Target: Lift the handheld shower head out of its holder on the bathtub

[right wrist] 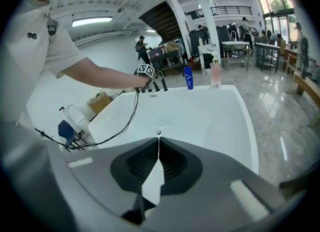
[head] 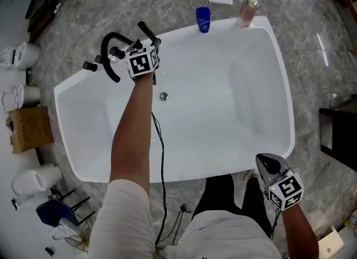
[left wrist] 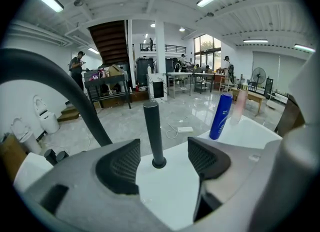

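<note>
**Almost gripping: jaws straddle the shower head, not yet closed**

At the bathtub's (head: 234,96) far-left rim, the left gripper (left wrist: 163,152) is spread wide. The slim black handheld shower head (left wrist: 152,131) stands upright between its pads, touching neither. Its foot sits in the round holder (left wrist: 159,164) on the rim, beside the curved black spout (head: 107,57). This looks like the end of the approach, with the grasp not yet made. The next move likely calls for closing squarely on the shaft, then drawing straight up along its axis so it clears the socket. The right gripper (right wrist: 157,143) hangs clenched and empty off the near-right corner.
</note>
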{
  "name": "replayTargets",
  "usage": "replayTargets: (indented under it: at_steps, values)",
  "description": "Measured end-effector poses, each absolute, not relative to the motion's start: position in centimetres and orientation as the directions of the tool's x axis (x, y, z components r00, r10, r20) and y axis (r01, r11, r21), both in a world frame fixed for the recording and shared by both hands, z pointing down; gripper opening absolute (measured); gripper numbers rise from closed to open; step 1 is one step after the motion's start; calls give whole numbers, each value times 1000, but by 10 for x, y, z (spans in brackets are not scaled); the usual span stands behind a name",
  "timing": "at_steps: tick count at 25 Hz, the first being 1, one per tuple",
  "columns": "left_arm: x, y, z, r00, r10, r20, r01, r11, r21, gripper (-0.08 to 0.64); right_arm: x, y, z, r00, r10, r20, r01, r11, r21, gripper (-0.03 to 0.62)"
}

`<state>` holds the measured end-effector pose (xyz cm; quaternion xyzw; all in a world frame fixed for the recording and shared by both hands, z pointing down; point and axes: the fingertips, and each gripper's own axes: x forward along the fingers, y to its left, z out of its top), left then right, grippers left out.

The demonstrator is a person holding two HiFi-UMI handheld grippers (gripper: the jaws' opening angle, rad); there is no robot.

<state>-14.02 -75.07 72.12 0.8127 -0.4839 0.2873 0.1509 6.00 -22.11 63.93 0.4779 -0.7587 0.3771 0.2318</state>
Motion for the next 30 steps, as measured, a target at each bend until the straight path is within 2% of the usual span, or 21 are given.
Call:
replayTargets:
  at_steps: [18,24,26,27,28,30]
  values:
    - [-130,-820,749,307,-721,622,-899,-435,-61,299,68,-201,679,-431,-522,736,-898,167,-407,17]
    - [-126,-828,749,311,-722,618,-897,-437,-59,278,66,-201,682,-426,-525,737,-899,153,-410,17]
    - [-125,-831,747,325,-718,616,-899,-437,-36,250,65,-201,683,-428,-522,738,-898,154,-412,17]
    - [-126,-832,746,330,-715,616,-900,-436,-24,211,64,-200,683,-430,-518,739,-898,158,-412,17]
    - [-127,-833,746,329,-714,618,-902,-432,-19,138,64,-200,684,-431,-514,741,-898,161,-411,17]
    - [-129,-832,746,314,-714,625,-905,-424,-30,133,65,-201,685,-429,-513,743,-899,164,-406,17]
